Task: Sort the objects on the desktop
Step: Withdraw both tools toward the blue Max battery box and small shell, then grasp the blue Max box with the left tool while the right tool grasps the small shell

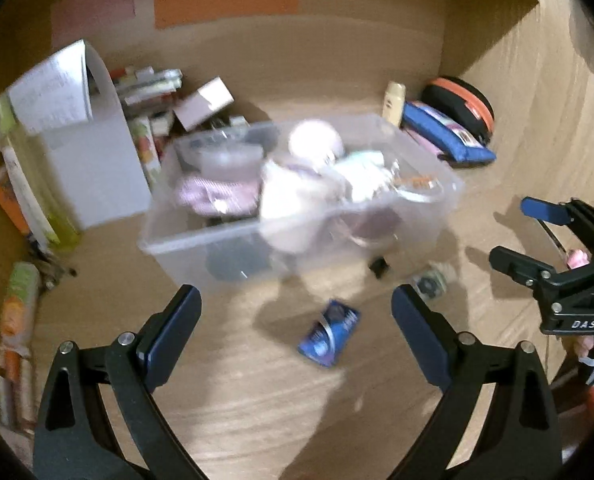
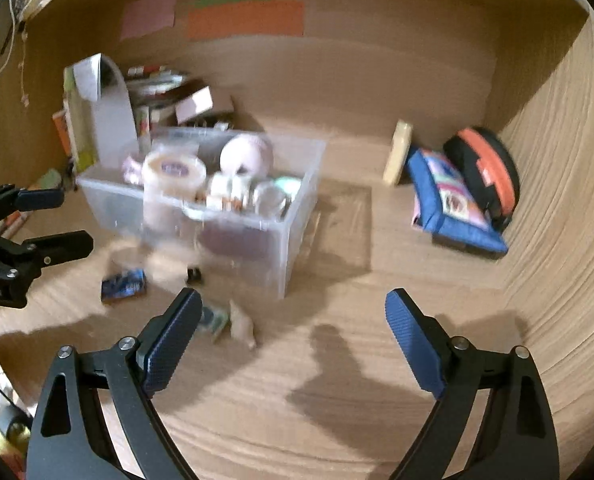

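A clear plastic bin (image 1: pixel 185 242) (image 2: pixel 297 240) full of jars, pouches and other small items stands mid-desk. Loose on the wood in front of it lie a blue packet (image 1: pixel 329 338) (image 2: pixel 123 284), a small black clip (image 1: pixel 379 266) (image 2: pixel 194 276) and a small round-printed packet (image 1: pixel 431 284) (image 2: pixel 215 320) next to a beige scrap (image 2: pixel 243 326). My left gripper (image 1: pixel 295 300) (image 2: pixel 71 218) hovers open over the blue packet, nothing between its fingers. My right gripper (image 2: pixel 293 300) (image 1: pixel 513 232) is open and empty too, its left finger just above the small packet.
Books and a white file holder (image 1: pixel 97 160) crowd the back left corner. A cream bottle (image 2: pixel 397 152), blue pencil case (image 2: pixel 453 204) and black-orange round case (image 2: pixel 485 168) sit back right by the wooden side wall. Rolled items (image 1: pixel 17 320) lie at far left.
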### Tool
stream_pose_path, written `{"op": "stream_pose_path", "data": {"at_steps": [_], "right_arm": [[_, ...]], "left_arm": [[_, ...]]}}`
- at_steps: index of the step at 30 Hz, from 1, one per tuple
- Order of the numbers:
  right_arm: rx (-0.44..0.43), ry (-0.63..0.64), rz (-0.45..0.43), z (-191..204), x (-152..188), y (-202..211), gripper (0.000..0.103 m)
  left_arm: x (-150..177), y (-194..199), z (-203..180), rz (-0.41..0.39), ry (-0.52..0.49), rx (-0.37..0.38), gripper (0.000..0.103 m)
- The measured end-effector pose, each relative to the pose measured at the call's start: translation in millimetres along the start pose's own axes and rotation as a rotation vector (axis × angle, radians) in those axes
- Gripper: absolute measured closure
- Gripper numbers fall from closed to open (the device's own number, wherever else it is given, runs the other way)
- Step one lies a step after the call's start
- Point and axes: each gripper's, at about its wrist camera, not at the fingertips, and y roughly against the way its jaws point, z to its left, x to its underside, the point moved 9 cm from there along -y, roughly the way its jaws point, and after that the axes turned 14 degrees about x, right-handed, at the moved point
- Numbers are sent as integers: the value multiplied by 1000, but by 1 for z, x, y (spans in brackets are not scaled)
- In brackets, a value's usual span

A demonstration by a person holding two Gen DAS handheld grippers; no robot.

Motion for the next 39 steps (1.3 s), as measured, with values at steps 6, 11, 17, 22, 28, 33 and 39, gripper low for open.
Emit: {"op": "stream_pose_path", "data": {"at_steps": [6,11,17,22,28,33,39], "right_arm": [[-49,28,50,3,18,-11,25],[-103,58,85,13,24,-20,39],[-131,110,92,26,26,-25,41],[-161,131,120,30,28,-34,53],[-184,135,132,33,27,-40,59],[-217,160,150,44,25,-42,65],[-225,177,153,53,21,-45,66]], "left_arm": [[18,-9,-4,-1,37,29,6],[31,-24,-9,98,-4,-10,6],[38,-36,-12,150,-1,3,7],[39,-44,-9,175,44,44,35],[35,-48,-5,164,33,21,42],[32,-52,-6,154,-7,10,55],[29,-52,-2,142,-9,-4,74]]}}
